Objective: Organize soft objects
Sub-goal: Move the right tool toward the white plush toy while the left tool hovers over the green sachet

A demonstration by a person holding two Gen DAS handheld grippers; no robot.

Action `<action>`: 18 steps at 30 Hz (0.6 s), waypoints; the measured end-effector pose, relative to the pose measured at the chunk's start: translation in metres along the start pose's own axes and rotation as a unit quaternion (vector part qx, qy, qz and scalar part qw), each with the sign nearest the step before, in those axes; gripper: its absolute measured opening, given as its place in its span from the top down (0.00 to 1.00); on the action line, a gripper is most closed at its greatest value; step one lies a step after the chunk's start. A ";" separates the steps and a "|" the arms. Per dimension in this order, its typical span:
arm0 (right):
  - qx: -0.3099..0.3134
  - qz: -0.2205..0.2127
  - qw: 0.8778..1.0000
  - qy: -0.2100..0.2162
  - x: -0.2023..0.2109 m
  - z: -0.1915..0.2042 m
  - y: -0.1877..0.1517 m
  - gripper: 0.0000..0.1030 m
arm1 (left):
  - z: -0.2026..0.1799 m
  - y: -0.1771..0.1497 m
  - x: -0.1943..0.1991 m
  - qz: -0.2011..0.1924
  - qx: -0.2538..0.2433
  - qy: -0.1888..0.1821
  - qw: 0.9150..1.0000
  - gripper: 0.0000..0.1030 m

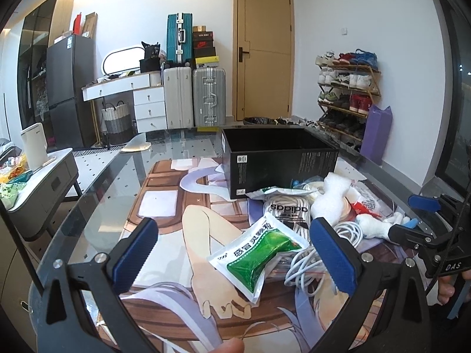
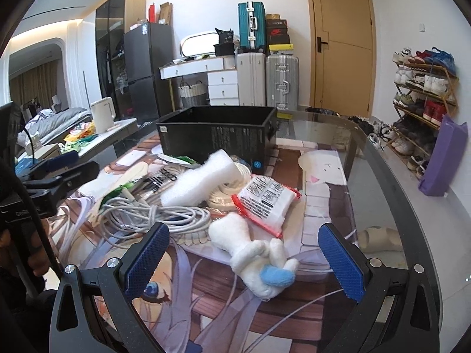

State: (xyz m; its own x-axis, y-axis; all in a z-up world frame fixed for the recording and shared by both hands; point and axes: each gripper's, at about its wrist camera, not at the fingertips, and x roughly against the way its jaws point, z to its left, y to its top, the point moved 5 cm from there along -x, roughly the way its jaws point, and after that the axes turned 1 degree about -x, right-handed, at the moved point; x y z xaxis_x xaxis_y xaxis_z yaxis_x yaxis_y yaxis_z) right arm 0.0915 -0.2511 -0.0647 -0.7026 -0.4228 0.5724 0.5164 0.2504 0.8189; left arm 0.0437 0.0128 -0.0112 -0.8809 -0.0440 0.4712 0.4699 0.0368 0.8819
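A pile of soft things lies on the printed mat before an open black box (image 1: 279, 161) (image 2: 217, 135). In the left wrist view my left gripper (image 1: 235, 253) stands open around a green and white sachet (image 1: 259, 256), not touching it; a white cable coil (image 1: 318, 253) and a striped bag (image 1: 287, 214) lie beside it. In the right wrist view my right gripper (image 2: 244, 259) is open, its blue pads flanking a white plush toy (image 2: 253, 250) with a blue tip. Behind it are a red-edged packet (image 2: 265, 200), a white foam piece (image 2: 200, 176) and the cable coil (image 2: 153, 217).
The glass table's curved edge (image 2: 412, 194) runs along the right, with a shoe rack (image 2: 424, 94) and purple bag (image 2: 444, 156) beyond. A side table with a white kettle (image 1: 34, 144) stands left. A person's hand (image 1: 450, 288) holds the right gripper. Bare mat (image 1: 164, 206) lies left of the pile.
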 end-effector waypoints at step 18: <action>-0.035 0.065 0.997 0.009 -0.026 -0.013 -0.012 0.10 | 0.009 -0.011 -0.014 0.038 0.000 0.021 0.999 0.00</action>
State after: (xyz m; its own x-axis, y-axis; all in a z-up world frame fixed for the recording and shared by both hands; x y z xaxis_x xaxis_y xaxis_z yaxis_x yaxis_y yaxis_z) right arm 0.1100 -0.2545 -0.0902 -0.6189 -0.4068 0.6719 0.6360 0.2425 0.7326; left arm 0.0506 0.0221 -0.0274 -0.8401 -0.0828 0.5361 0.5346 0.0417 0.8441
